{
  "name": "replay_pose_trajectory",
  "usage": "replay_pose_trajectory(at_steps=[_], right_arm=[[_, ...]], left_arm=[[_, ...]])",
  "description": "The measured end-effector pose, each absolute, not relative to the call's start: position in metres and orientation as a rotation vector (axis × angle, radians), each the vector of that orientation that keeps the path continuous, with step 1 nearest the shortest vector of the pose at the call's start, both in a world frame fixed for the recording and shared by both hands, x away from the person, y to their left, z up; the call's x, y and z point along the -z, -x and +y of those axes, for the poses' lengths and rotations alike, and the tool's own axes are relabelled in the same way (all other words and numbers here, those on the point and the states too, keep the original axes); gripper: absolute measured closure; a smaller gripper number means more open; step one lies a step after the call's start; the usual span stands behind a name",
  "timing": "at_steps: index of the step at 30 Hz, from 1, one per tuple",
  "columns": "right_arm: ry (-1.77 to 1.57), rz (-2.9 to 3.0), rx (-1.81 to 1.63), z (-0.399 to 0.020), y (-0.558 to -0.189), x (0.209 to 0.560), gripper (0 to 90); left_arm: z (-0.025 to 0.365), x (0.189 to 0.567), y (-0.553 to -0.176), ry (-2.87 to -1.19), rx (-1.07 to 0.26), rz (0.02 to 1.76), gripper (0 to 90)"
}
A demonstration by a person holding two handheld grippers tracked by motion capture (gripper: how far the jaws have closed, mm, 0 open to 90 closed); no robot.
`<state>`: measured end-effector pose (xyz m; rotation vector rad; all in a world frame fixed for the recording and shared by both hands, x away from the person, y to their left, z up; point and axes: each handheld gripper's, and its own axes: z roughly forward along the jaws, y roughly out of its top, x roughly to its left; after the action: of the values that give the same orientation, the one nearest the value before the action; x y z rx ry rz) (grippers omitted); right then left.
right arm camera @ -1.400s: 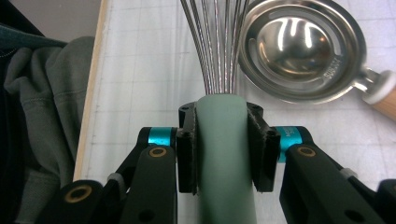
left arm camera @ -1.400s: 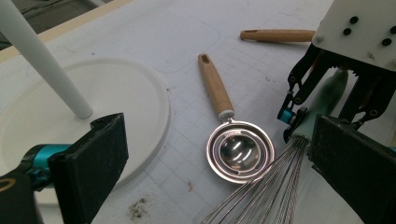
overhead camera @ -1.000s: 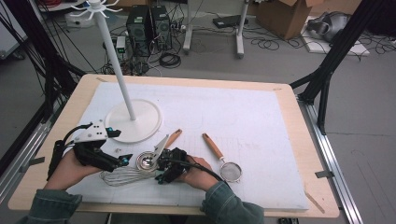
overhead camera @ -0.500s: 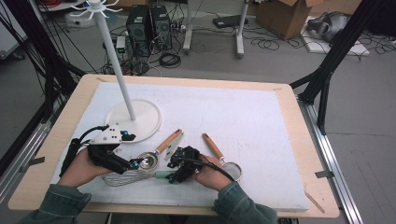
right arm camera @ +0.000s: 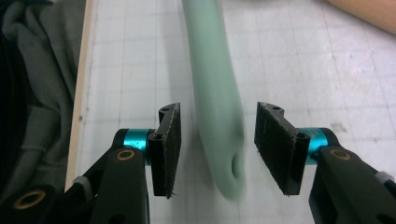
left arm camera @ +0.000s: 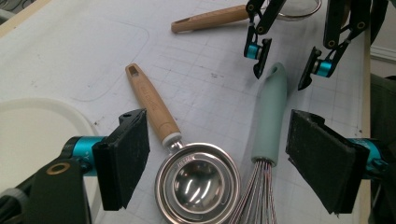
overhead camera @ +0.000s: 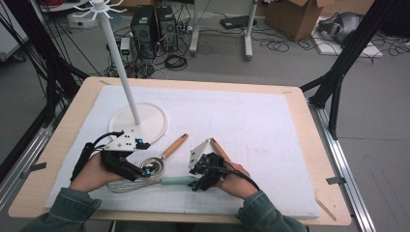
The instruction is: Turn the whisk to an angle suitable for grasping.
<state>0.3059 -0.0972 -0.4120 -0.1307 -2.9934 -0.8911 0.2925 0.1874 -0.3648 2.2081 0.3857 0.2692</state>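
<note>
Right gripper (right arm camera: pixel 217 154) straddles the whisk (right arm camera: pixel 212 88) handle's end, pads apart, not gripping.
Its jaws have just been opening; the whisk lies on the counter (overhead camera: pixel 309 145). Left gripper (left arm camera: pixel 224 158) gapes over whisk and strainer (left arm camera: pixel 196 179), closing slightly.

A pale mint-green handle is seen on the whisk (left arm camera: pixel 270 116), with silvery wires. The measuring spoon (left arm camera: pixel 198 183) is shiny steel with a light wooden handle. The mat (overhead camera: pixel 251 121) is white, faintly gridded; the table (overhead camera: pixel 309 121) is pale wood.
</note>
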Motion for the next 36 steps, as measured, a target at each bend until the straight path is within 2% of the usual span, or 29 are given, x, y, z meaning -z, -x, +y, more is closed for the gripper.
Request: replay_pose_trajectory(at_steps=[10,14,20,24,36], right_arm=[[0.112,-3.063,0.814,-0.108,-0.302,0.416,56.1],[0.083,-3.088,0.770,-0.108,-0.300,0.418,62.8],[0.067,-3.074,0.762,-0.109,-0.302,0.419,68.1],[0.071,-3.041,0.779,-0.111,-0.308,0.420,76.3],[0.026,-3.038,0.825,-0.112,-0.309,0.416,78.1]], left_arm=[[0.186,0.366,-0.293,-2.215,-0.261,0.384,22.1],[0.185,0.366,-0.293,-2.215,-0.257,0.383,22.2],[0.183,0.368,-0.293,-2.217,-0.247,0.382,22.2],[0.180,0.370,-0.292,-2.229,-0.237,0.370,22.3],[0.170,0.375,-0.290,-2.255,-0.214,0.341,23.2]])
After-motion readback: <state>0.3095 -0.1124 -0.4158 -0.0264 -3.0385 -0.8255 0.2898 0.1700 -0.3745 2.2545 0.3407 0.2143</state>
